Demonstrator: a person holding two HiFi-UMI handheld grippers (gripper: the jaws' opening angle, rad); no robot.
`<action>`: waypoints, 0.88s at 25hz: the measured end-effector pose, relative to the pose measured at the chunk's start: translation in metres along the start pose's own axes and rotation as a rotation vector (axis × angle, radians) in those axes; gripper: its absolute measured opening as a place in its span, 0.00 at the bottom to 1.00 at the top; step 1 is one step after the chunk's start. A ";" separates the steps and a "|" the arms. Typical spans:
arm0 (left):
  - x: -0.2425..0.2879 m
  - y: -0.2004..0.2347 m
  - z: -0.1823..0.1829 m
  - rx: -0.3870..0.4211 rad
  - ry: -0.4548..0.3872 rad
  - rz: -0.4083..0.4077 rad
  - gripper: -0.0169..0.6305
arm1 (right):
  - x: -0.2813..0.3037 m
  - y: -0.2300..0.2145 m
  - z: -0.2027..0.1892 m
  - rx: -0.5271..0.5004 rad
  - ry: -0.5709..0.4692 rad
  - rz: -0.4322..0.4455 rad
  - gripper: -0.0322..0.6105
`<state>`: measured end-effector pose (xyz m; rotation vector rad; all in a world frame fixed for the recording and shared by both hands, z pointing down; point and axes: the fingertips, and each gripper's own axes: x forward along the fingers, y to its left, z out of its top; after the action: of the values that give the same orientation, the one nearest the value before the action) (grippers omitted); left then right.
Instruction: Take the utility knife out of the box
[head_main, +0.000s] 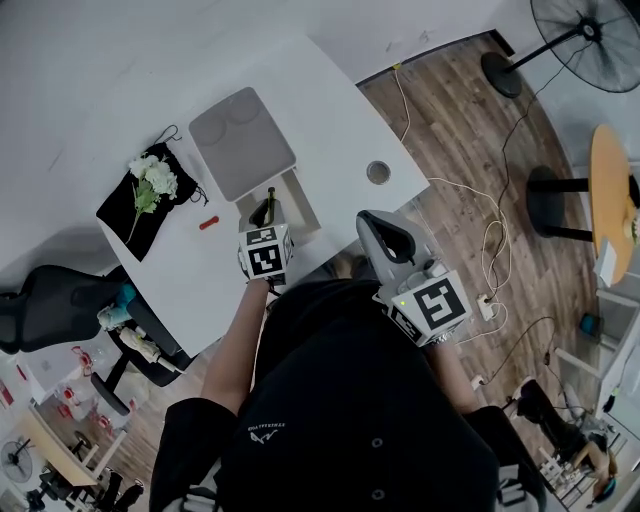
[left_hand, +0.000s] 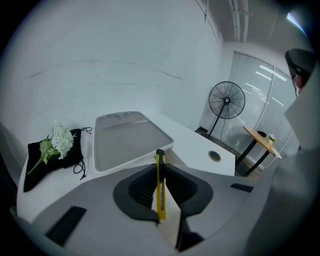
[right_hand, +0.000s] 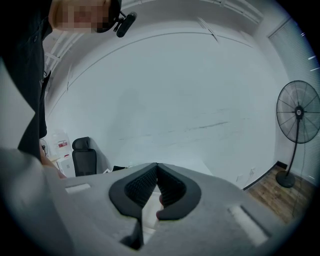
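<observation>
White worktop (head_main: 330, 100) in a white-walled room with a wood floor, and the knife held over the box.
The left gripper (left_hand: 160, 181) is clamped on the yellow utility knife with a black end (left_hand: 160, 195), which stands upright between its ribbed black pads, directly over the open white box (head_main: 303, 200) near the worktop's front edge. The box's flat grey lid (head_main: 243, 140) lies just behind it. The right gripper (right_hand: 156, 187) is closed, pad tips meeting with nothing gripped, and hangs off the worktop's edge, well apart from the box. A black cloth pouch (head_main: 125, 205) carrying white flowers (head_main: 155, 178) lies left of the lid, with a small red object (head_main: 208, 223) between pouch and box.
</observation>
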<state>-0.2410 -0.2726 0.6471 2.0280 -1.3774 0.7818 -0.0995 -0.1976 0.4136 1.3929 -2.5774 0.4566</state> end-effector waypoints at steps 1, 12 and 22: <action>-0.003 -0.001 0.004 -0.002 -0.019 -0.004 0.11 | 0.000 0.000 0.000 0.000 -0.003 0.000 0.06; -0.066 -0.017 0.056 -0.041 -0.251 -0.047 0.11 | -0.005 -0.001 -0.004 0.026 -0.018 0.028 0.06; -0.133 -0.029 0.085 -0.012 -0.422 -0.081 0.11 | 0.002 0.016 -0.007 0.023 -0.020 0.092 0.06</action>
<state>-0.2408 -0.2429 0.4893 2.3108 -1.5016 0.3167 -0.1138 -0.1882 0.4179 1.2965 -2.6691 0.4895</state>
